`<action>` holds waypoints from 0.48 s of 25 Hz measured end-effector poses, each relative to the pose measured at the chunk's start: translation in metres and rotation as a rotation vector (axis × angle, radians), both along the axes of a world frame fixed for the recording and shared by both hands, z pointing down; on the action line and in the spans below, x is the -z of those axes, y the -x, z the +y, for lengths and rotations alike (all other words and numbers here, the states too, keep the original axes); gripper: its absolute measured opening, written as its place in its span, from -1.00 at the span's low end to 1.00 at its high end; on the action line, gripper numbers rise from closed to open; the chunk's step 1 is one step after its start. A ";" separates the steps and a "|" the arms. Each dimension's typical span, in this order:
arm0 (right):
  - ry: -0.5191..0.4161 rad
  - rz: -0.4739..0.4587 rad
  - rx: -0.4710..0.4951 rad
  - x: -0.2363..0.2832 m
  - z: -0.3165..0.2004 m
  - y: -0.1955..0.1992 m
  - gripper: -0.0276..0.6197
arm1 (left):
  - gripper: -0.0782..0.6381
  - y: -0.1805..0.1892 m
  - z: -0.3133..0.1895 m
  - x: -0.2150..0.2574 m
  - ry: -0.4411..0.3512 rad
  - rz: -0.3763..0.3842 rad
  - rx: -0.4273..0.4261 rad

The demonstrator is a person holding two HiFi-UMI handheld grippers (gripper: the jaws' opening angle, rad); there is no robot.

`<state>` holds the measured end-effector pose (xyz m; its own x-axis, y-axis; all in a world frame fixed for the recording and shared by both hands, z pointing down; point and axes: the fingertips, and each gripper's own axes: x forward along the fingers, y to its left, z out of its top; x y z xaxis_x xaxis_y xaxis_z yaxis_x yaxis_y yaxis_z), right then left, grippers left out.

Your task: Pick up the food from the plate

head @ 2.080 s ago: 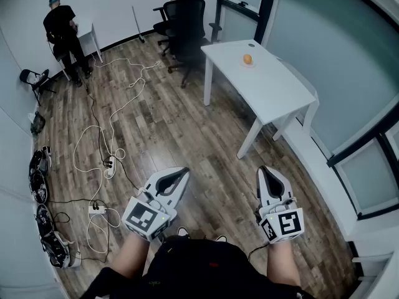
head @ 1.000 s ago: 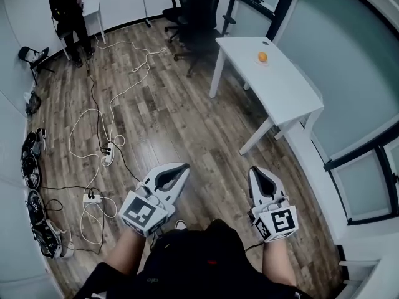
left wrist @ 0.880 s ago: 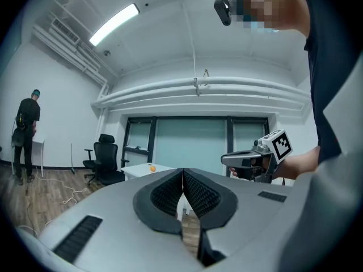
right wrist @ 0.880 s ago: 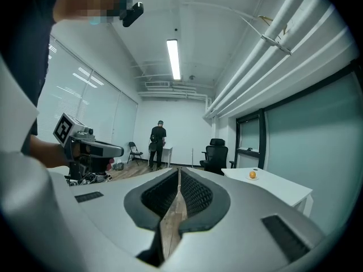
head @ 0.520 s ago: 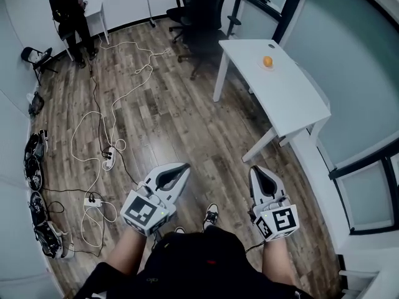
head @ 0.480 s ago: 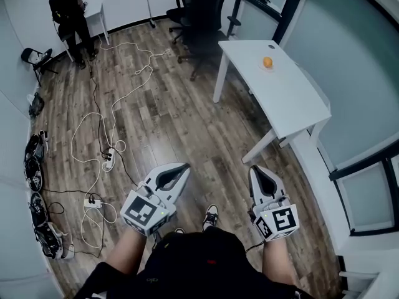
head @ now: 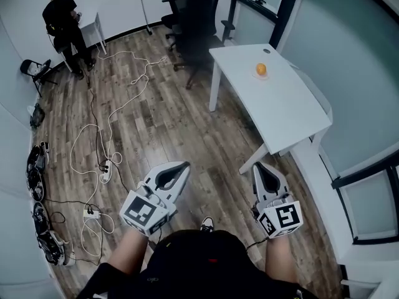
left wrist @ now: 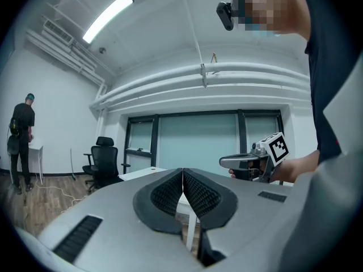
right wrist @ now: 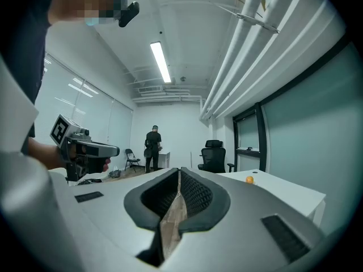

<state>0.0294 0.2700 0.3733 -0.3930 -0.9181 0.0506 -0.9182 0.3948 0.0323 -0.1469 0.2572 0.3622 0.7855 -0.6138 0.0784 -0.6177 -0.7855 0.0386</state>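
Orange food (head: 261,69), one round piece, sits on one small plate (head: 254,75) near the far edge of one white table (head: 283,114). Two grippers hang well apart from it: left gripper (head: 182,166) and right gripper (head: 260,167), both jaws closed on nothing

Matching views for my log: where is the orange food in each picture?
Head view: upper right, orange food on the white table.
Left gripper view: too small to make out.
Right gripper view: right of centre, on the table.
Shared landmark: the black office chair, in all three views.
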 end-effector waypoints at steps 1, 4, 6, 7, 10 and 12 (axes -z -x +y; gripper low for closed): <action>-0.001 -0.002 0.002 0.000 -0.005 -0.008 -0.82 | -0.72 -0.009 -0.005 0.000 -0.002 0.003 -0.003; 0.001 -0.005 0.007 -0.002 -0.019 -0.034 -0.82 | -0.72 -0.035 -0.018 0.001 -0.017 0.006 -0.007; 0.007 -0.009 0.005 -0.006 -0.027 -0.047 -0.82 | -0.72 -0.047 -0.025 0.000 -0.016 0.000 -0.004; 0.011 -0.013 0.003 -0.008 -0.031 -0.052 -0.82 | -0.72 -0.050 -0.029 -0.001 -0.014 -0.004 -0.003; 0.025 -0.021 0.002 -0.015 -0.045 -0.059 -0.82 | -0.72 -0.056 -0.042 -0.007 -0.001 -0.016 -0.004; 0.036 -0.019 0.005 -0.019 -0.055 -0.059 -0.82 | -0.72 -0.057 -0.054 -0.012 0.012 -0.015 -0.003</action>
